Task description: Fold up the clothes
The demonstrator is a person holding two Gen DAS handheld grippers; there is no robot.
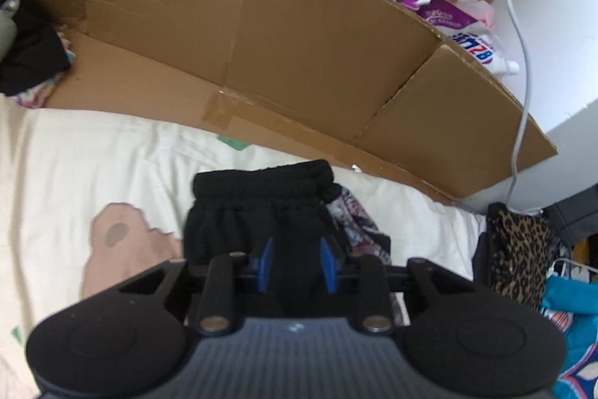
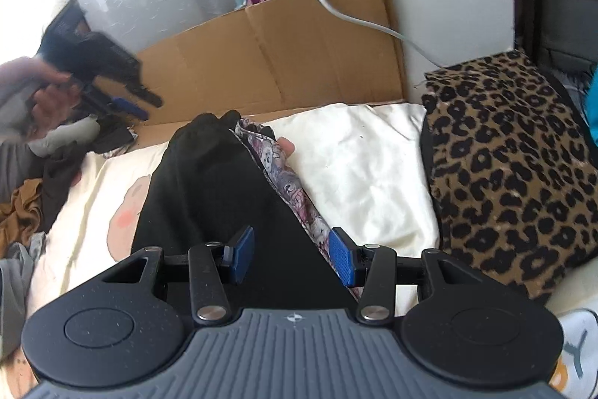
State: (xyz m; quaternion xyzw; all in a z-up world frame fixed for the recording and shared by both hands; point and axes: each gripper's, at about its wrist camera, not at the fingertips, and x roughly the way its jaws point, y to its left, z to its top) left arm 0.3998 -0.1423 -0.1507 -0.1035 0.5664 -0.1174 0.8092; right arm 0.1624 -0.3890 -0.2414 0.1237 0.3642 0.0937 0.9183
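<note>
A folded black garment [image 1: 258, 212] with an elastic waistband at its far end lies on the cream bedsheet [image 1: 93, 167]. Under its right side lies a floral patterned garment [image 1: 358, 215]. My left gripper [image 1: 296, 260] hovers over the near part of the black garment, jaws apart and holding nothing. In the right wrist view the black garment [image 2: 209, 182] runs away from my right gripper [image 2: 292, 257], which is wide open above its near edge and the floral garment [image 2: 295, 189]. A hand holds the blurred left gripper [image 2: 140, 103] at the far left.
A flattened cardboard box [image 1: 299, 36] stands along the far edge of the bed. Detergent bottles [image 1: 463, 25] and a white cable [image 1: 523, 62] are behind it. A leopard-print cloth [image 2: 512, 167] lies at the right, and a pile of loose clothes [image 2: 26, 204] at the left.
</note>
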